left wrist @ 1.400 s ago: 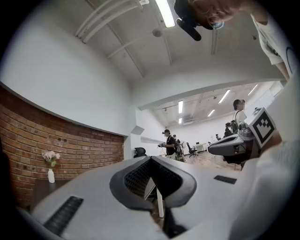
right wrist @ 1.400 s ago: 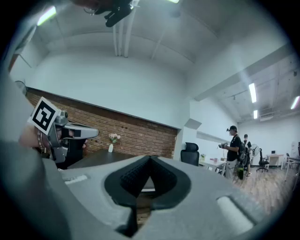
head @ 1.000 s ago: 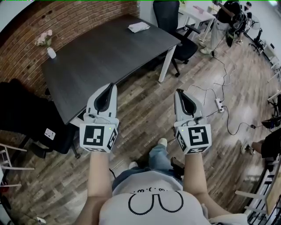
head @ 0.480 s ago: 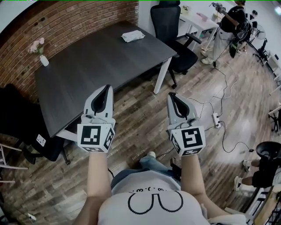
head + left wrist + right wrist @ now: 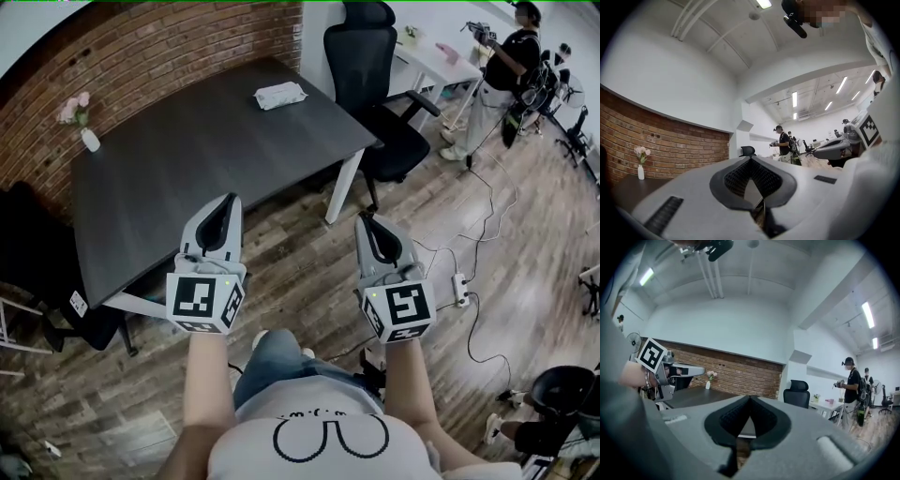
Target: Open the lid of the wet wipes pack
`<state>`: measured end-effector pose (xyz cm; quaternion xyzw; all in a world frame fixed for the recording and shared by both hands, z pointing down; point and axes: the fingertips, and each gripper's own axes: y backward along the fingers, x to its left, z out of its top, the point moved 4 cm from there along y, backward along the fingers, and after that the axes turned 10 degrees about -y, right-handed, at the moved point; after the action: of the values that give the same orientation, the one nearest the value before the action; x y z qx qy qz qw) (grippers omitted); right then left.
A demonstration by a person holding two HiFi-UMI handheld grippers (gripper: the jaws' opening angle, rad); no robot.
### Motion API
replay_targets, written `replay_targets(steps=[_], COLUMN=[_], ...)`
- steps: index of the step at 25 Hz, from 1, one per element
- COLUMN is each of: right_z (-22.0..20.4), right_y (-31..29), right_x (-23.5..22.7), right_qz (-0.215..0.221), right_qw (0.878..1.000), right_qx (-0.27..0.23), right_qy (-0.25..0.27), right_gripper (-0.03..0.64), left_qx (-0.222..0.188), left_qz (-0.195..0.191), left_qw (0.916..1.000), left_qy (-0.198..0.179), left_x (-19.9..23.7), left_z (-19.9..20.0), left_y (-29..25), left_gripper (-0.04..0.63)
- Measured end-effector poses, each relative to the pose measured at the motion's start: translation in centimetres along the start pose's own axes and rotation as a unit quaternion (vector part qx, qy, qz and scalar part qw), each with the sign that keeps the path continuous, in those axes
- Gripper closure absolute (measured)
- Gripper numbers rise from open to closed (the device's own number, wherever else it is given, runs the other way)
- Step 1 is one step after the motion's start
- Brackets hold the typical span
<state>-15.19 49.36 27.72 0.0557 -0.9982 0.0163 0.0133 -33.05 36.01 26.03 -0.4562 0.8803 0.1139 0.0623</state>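
The wet wipes pack (image 5: 279, 95) lies at the tabletop's (image 5: 187, 169) far end, soft, light and likely to slide. We hold the left gripper (image 5: 228, 202) and right gripper (image 5: 367, 221) with fingers pressed together, empty. We'd pin the pack and pinch the lid's edge.

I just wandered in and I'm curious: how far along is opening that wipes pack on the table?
Nothing looks done: the wipes pack lies untouched, far down the table. In hand: nothing; the left gripper and right gripper are shut, empty, near its edge. Left: reach the pack, open its lid.
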Motion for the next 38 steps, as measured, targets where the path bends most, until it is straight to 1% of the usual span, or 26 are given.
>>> replay_targets(steps=[5,11,14,18,23,25,30,38], right_z=[-0.6,-1.2,-1.2,-1.2,-1.0,-0.9,-0.9,-1.8], right_y=[-3.4,-10.2,-14.8,-21.4,-29.6,-32.4,-37.6,-43.6], right_x=[-3.2,-8.1,-10.4,-13.6,-16.5,-17.3,-18.8,-20.0], right_qz=[0.007,0.013,0.022,0.030,0.042,0.048,0.055,0.077], right_qw=[1.000,1.000,1.000,0.999,0.999,0.998,0.998,0.996], right_qx=[0.001,0.005,0.010,0.013,0.026,0.030,0.036,0.043], right_qy=[-0.003,0.006,0.014,0.007,0.013,0.020,0.025,0.025], right_gripper=[0.618,0.618,0.618,0.618,0.618,0.618,0.618,0.618], left_qx=[-0.002,-0.012,-0.008,-0.001,0.013,0.014,0.016,0.035], left_qz=[-0.002,-0.011,-0.006,-0.007,-0.002,0.002,0.016,0.044], left_qw=[1.0000,0.9998,0.9998,0.9998,0.9989,0.9988,0.9987,0.9974], left_qy=[-0.005,0.010,0.017,0.020,0.044,0.048,0.045,0.044], left_x=[0.2,1.3,2.8,5.1,9.1,10.5,13.3,15.9], left_z=[-1.0,-3.5,-5.0,-6.6,-8.8,-9.4,-10.7,-13.1], left_y=[-4.9,-12.9,-17.7,-24.4,-31.9,-34.3,-37.9,-40.6], left_gripper=[0.597,0.597,0.597,0.597,0.597,0.597,0.597,0.597])
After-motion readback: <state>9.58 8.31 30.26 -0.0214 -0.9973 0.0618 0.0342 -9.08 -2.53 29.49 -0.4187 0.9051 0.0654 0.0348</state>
